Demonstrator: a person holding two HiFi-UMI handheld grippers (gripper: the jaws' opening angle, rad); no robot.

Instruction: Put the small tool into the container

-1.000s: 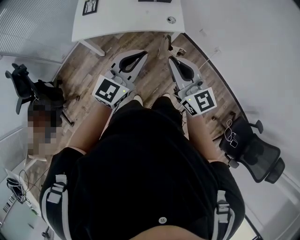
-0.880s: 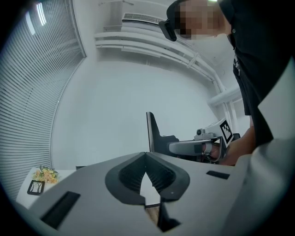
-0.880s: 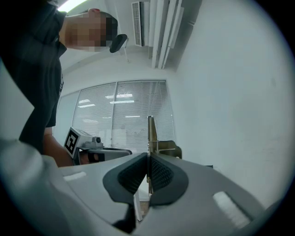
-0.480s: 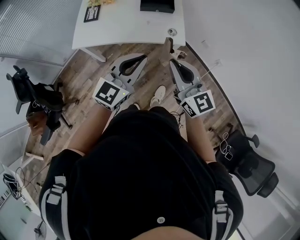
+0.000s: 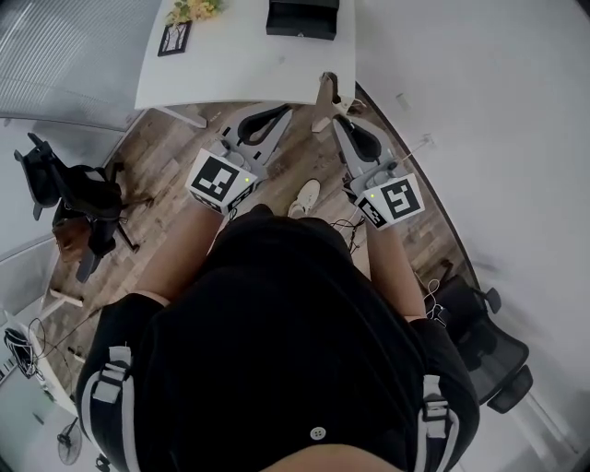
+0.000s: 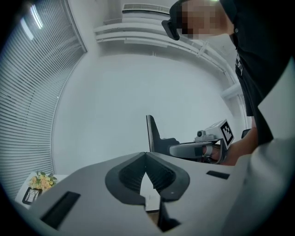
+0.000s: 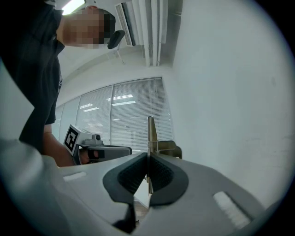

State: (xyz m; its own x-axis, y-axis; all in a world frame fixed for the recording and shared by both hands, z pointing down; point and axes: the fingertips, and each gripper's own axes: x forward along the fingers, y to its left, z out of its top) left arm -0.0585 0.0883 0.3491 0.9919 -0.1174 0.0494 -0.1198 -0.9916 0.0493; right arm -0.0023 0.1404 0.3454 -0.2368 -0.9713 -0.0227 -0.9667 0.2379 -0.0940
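around: white table [image 5: 241, 66] ahead on wood-plank floor [image 5: 164, 157], black mesh chair [image 5: 76, 198] aside | small tool [image 5: 324, 90]: thin flat metal strip, pinched upright in right gripper [image 5: 339, 118], near table edge | container [image 5: 301, 18]: black, boxy, on table, apart from tool | left gripper [image 5: 284, 110]: jaws pressed together, nothing between
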